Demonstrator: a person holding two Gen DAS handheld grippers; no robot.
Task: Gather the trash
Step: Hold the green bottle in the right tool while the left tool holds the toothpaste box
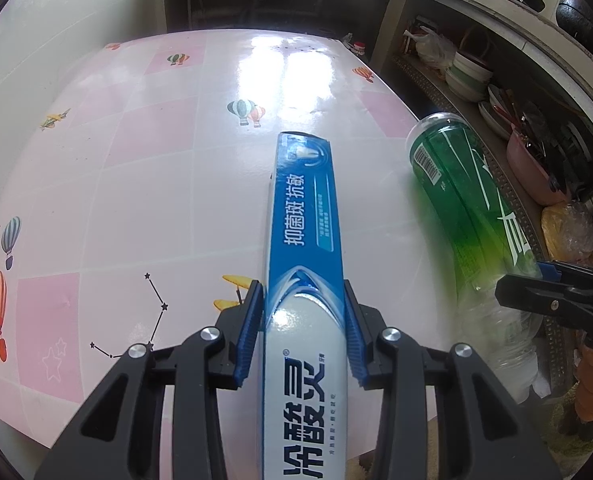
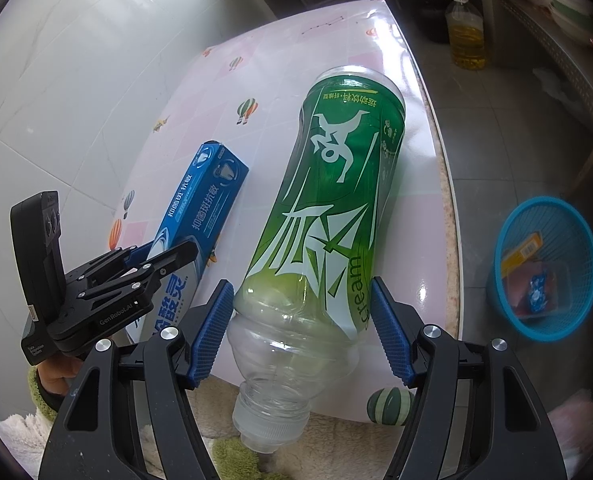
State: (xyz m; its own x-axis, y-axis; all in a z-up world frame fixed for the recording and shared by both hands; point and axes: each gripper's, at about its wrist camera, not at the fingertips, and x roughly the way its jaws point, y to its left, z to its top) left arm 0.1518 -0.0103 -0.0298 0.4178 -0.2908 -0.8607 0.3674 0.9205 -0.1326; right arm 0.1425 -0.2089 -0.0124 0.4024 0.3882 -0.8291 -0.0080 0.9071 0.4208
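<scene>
A blue and white toothpaste box (image 1: pixel 304 208) lies lengthwise on the pink checked table (image 1: pixel 148 168). My left gripper (image 1: pixel 302 292) is shut on its near end, a blue pad against each long side. To its right lies a clear bottle with a green label (image 2: pixel 328 200), its neck pointing toward me past the table's front edge. My right gripper (image 2: pixel 302 284) is shut on it where the label ends, pads on both flanks. The box (image 2: pixel 204 200) and left gripper (image 2: pixel 164 258) show at left in the right wrist view. The bottle (image 1: pixel 456 184) and right gripper (image 1: pixel 536 286) show at right in the left wrist view.
A blue mesh basket (image 2: pixel 544 320) stands on the floor right of the table (image 2: pixel 256 64), holding a few wrappers. An oil jug (image 2: pixel 466 36) stands on the floor further back. Shelves with stacked bowls (image 1: pixel 468 76) run along the right. A tiled wall lies on the left.
</scene>
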